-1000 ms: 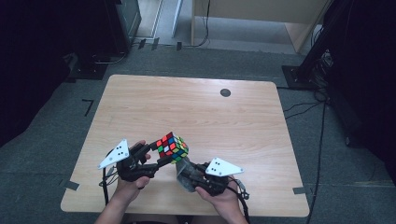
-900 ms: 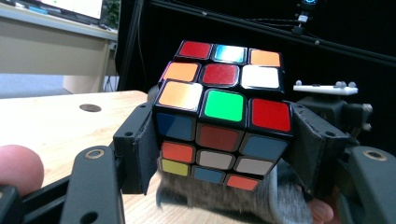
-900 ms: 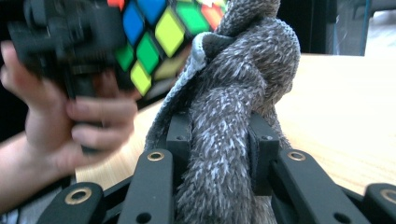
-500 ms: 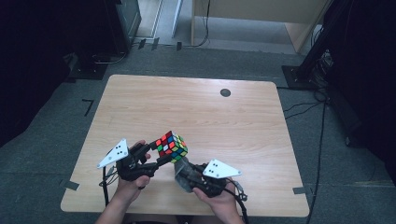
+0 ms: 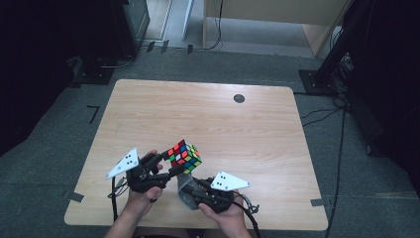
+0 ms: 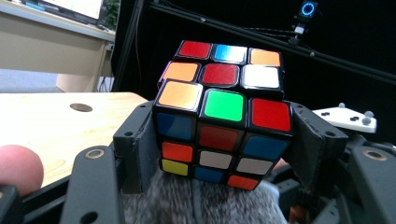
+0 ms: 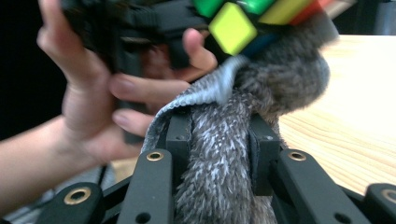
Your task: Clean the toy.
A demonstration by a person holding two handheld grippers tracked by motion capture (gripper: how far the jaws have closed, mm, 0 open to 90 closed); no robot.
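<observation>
A scrambled puzzle cube (image 5: 184, 155) is held in the air above the near part of the wooden table (image 5: 208, 119). My left gripper (image 5: 168, 164) is shut on it, one black pad on each side of the cube (image 6: 219, 119). My right gripper (image 5: 187, 191) is shut on a grey fuzzy cloth (image 7: 219, 154), which bulges up from between its jaws. The cloth's top (image 7: 285, 74) presses against the underside of the cube (image 7: 233, 25). In the left gripper view the grey cloth (image 6: 196, 203) sits just below the cube.
A small dark round hole (image 5: 239, 98) marks the table's far right part. Black stands and cables (image 5: 341, 64) crowd the floor to the right. The person's left hand (image 7: 107, 88) shows close in the right gripper view.
My right gripper with the cloth has shifted slightly left, toward the cube. The left gripper and cube have stayed put.
</observation>
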